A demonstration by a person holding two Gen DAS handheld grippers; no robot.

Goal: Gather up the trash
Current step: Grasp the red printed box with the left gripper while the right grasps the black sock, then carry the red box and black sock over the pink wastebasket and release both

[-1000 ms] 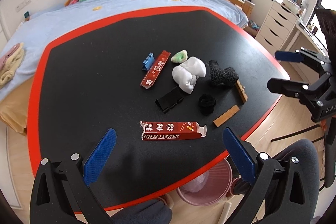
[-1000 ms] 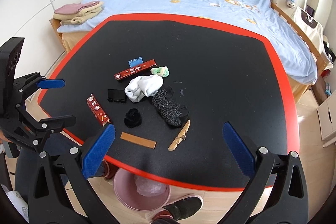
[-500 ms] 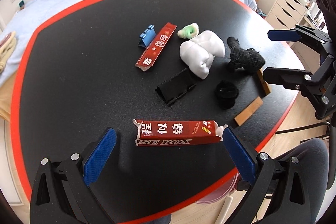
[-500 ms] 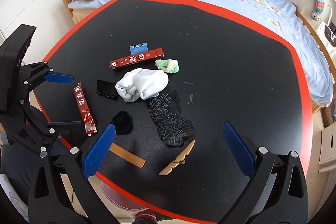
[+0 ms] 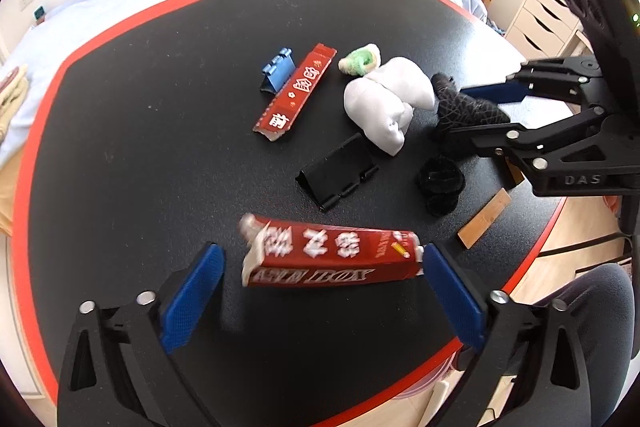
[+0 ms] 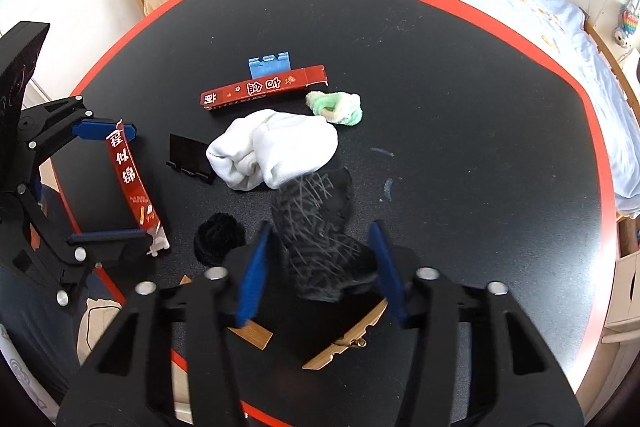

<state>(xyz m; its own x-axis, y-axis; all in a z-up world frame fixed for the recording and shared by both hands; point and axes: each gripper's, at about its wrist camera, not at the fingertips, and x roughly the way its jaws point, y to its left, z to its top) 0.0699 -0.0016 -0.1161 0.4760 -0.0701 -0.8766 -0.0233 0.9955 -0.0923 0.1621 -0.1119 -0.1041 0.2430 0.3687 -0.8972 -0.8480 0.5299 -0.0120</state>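
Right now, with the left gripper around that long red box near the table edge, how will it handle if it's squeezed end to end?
The red box looks like thin, empty card with torn flaps, so probably light. Gripped by its ends between the left gripper fingers, it may buckle or crumple. Its flat sides mean it likely won't roll.

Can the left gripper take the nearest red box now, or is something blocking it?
Probably yes. The left gripper is open with the red box lying lengthwise between its fingers, and nothing lies between them on the black table.
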